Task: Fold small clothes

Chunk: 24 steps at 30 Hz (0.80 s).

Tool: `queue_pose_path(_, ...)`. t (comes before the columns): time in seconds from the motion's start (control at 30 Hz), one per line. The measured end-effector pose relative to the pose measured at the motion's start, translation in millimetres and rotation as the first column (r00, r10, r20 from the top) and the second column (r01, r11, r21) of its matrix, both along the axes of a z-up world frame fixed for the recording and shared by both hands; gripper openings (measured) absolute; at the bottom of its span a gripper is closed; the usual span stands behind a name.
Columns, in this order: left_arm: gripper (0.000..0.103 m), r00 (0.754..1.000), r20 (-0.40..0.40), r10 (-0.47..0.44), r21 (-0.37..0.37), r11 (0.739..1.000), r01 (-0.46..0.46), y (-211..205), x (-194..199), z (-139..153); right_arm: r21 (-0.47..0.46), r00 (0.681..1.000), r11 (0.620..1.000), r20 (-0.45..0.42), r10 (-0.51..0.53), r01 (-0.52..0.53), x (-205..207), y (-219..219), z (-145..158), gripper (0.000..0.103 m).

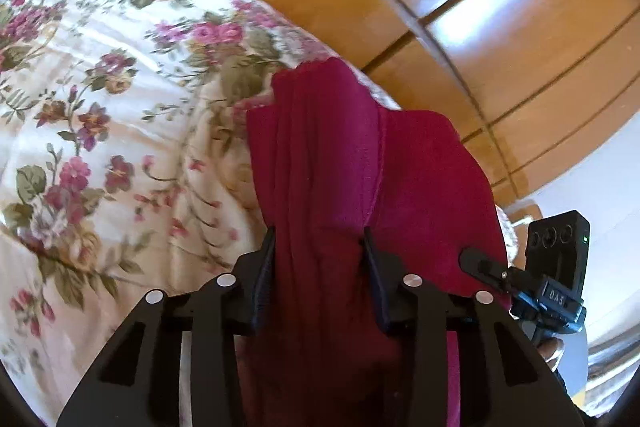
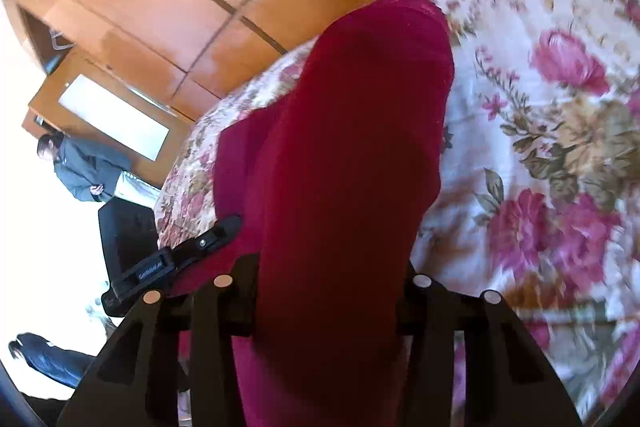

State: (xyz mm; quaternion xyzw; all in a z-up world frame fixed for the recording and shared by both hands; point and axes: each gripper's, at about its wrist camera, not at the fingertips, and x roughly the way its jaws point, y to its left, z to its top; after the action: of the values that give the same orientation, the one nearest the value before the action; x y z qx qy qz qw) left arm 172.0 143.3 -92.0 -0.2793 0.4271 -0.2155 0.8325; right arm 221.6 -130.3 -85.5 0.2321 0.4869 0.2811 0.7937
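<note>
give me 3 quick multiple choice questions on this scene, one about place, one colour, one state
1. Where is the garment?
A. flat on the floor
B. hanging in the wardrobe
C. held up over the floral bedspread

2. What colour is the garment?
A. dark red
B. blue
C. white

3. How is the left gripper?
A. wide open and empty
B. fingers on either side of the cloth
C. out of view

Answers:
1 C, the cloth rises from both grippers with the bedspread behind it.
2 A, it is dark red in both views.
3 B, cloth runs between its fingers; the right gripper grips it too.
</note>
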Motion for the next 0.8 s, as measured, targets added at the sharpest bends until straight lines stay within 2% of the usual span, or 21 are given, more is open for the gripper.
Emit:
queue_pose_path(0.2,0.038,0.991,0.032,-0.128,-0.002,0.992,0.129,-60.8,-18.7,21.6,-0.023,0.993,0.996,0.088,-0.083,0.085,-44.0,-48.9,33.5,0.042)
queue_pose_path(0.37,0.038,0.954,0.067,-0.294,0.008,0.956,0.294,-158.5,-12.0,46.4,-0.052,0.96,0.968,0.153,-0.235,0.245,-84.3,-133.2,58.8,0.042)
queue_pose_path(0.5,0.038,0.908,0.103,-0.407,0.093,0.913,0.398,-243.1,-3.4,69.0,-0.046,0.9,0.91,0.174,-0.4,0.413,-108.1,-204.1,64.4,0.042)
queue_pose_path(0.57,0.038,0.883,0.096,-0.459,0.169,0.882,0.44,-287.9,2.7,71.7,-0.061,0.87,0.877,0.173,-0.462,0.477,-116.0,-223.3,59.2,0.042)
queue_pose_path(0.63,0.038,0.87,0.06,-0.49,0.254,0.85,0.462,-322.5,9.2,63.8,-0.112,0.838,0.834,0.158,-0.522,0.54,-121.6,-241.4,42.8,0.043)
queue_pose_path(0.67,0.035,0.863,0.034,-0.505,0.331,0.82,0.467,-341.8,10.3,53.5,-0.14,0.829,0.817,0.134,-0.543,0.559,-121.4,-248.1,30.4,0.043)
queue_pose_path(0.73,0.036,0.855,-0.021,-0.518,0.421,0.771,0.478,-363.4,10.9,29.9,-0.159,0.81,0.796,0.038,-0.586,0.584,-118.5,-262.6,-6.3,0.049)
queue_pose_path(0.8,0.039,0.861,-0.001,-0.509,0.429,0.777,0.46,-364.0,10.2,26.6,-0.12,0.797,0.79,0.027,-0.603,0.601,-122.9,-272.9,-18.5,0.055)
